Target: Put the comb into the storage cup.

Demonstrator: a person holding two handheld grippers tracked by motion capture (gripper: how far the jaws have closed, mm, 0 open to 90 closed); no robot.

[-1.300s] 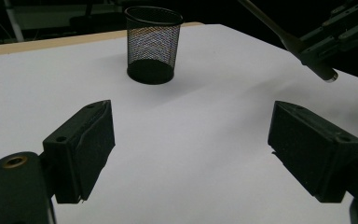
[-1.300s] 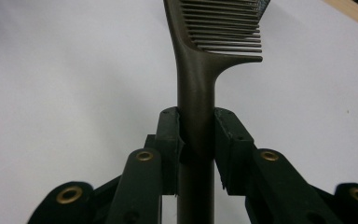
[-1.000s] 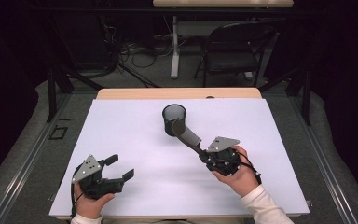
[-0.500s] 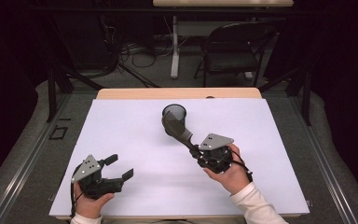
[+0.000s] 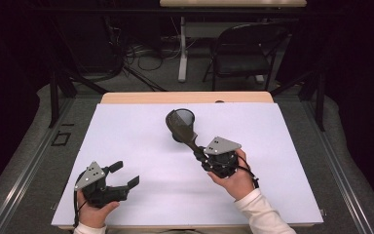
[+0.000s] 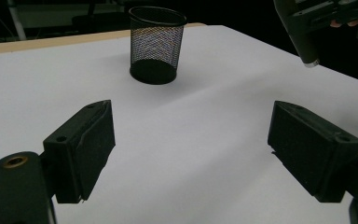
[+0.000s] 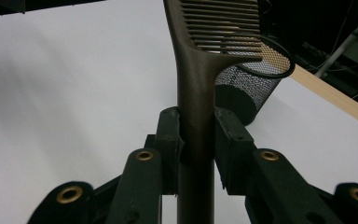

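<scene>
1. high view — the right gripper (image 5: 198,151) is pinching the handle of a dark comb (image 5: 181,127), whose long axis is running up and away from the hand toward the mesh cup (image 5: 180,119) at mid-table; the toothed head is lying over the cup's near-left rim. the left gripper (image 5: 126,175) is resting well apart at the near left of the white table (image 5: 126,131), jaws spread, holding nothing.
2. left gripper view — its jaws are standing wide apart over bare table; the cup (image 6: 157,44) is standing upright far ahead.
3. right gripper view — the jaws are pressing on the comb's (image 7: 200,70) handle from both sides; the teeth are pointing toward the cup (image 7: 251,79), which is sitting just beyond and to the right — so the right hand is the nearer one for dropping it in.
</scene>
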